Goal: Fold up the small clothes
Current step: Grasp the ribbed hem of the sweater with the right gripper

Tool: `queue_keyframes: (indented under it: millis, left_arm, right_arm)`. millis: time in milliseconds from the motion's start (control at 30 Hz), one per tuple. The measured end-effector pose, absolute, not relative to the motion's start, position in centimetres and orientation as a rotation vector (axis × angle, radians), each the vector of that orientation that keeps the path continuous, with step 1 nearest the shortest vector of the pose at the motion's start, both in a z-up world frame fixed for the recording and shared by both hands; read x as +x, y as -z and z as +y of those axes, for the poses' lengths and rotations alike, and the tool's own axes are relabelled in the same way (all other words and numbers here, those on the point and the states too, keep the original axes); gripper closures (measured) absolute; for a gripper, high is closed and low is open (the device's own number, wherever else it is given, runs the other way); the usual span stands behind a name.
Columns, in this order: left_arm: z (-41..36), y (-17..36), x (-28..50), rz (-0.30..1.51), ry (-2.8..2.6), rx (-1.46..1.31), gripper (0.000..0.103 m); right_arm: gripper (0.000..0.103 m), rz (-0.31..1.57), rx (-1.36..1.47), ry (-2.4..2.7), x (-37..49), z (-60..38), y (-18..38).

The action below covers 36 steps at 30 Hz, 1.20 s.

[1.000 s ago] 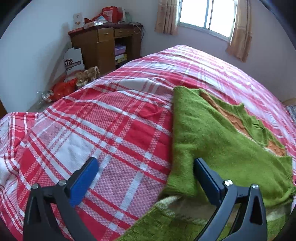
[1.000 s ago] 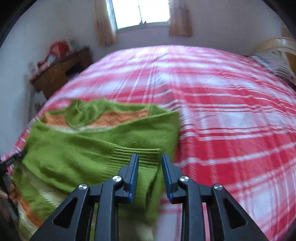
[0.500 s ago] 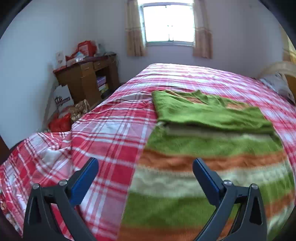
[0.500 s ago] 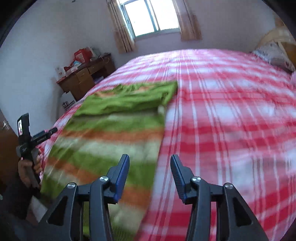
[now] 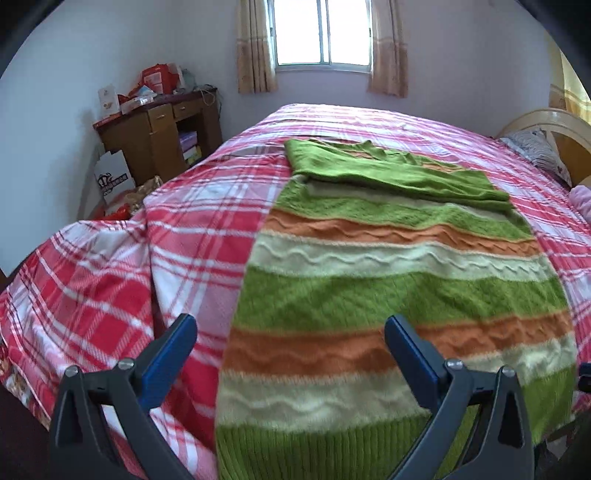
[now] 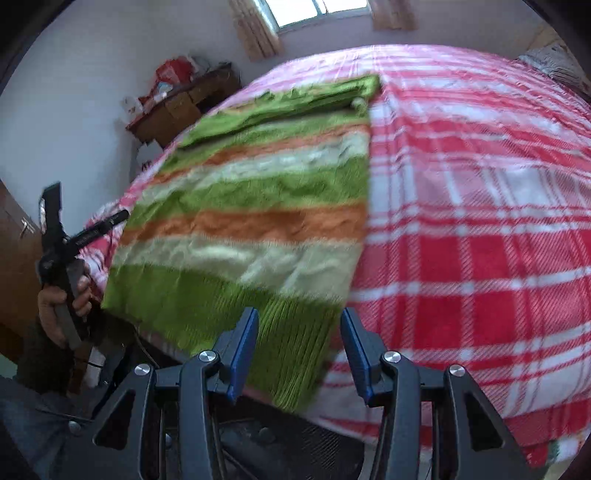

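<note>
A green, orange and cream striped knit sweater (image 5: 388, 280) lies flat on the red plaid bed, its green sleeves folded across the far end (image 5: 391, 173). My left gripper (image 5: 288, 343) is open and empty above the sweater's near left hem. In the right wrist view the sweater (image 6: 251, 218) shows with its ribbed hem hanging at the bed's edge. My right gripper (image 6: 299, 343) is open and empty, just above the hem's right corner. The left gripper (image 6: 59, 236) also shows there, held in a hand at the far left.
The red plaid bedspread (image 5: 177, 236) covers the whole bed and drapes over the near edge. A wooden desk (image 5: 162, 136) with clutter stands by the left wall, bags beside it. A window (image 5: 321, 33) is at the back. A pillow and headboard (image 5: 535, 155) are at the right.
Both grippers pulled back from the folded sleeves toward the sweater's hem. The right gripper, shut a second ago, has opened. The sleeves stay folded across the far end.
</note>
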<state>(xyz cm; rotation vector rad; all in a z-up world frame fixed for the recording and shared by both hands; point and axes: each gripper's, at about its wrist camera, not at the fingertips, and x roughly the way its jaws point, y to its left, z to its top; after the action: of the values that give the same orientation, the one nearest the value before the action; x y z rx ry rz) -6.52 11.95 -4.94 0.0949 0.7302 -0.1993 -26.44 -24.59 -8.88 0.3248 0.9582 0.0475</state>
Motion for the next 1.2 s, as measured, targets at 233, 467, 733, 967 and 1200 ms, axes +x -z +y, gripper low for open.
queue_keyframes:
  millis: [233, 467, 733, 967, 1200]
  left_arm:
    - [13.6, 5.3, -7.9, 0.733, 0.200, 0.073, 0.000]
    - [14.3, 5.6, -7.6, 0.741, 0.153, 0.106, 0.000]
    - [13.6, 6.5, -7.5, 0.769, 0.096, 0.203, 0.000]
    - [13.4, 6.4, -7.0, 0.788, 0.095, 0.211, 0.000]
    - [13.6, 5.3, -5.9, 0.797, 0.132, 0.173, 0.000]
  right_arm:
    - [0.056, 0.983, 0.355, -0.057, -26.7, -23.3, 10.1]
    - [0.057, 1.038, 0.371, -0.100, -26.7, -21.4, 10.9]
    - [0.096, 1.059, 0.405, -0.094, -26.3, -22.1, 11.6]
    - [0.097, 0.966, 0.521, -0.231, -26.1, -22.7, 7.8]
    - [0.097, 0.813, 0.514, -0.233, -22.9, -24.5, 3.4]
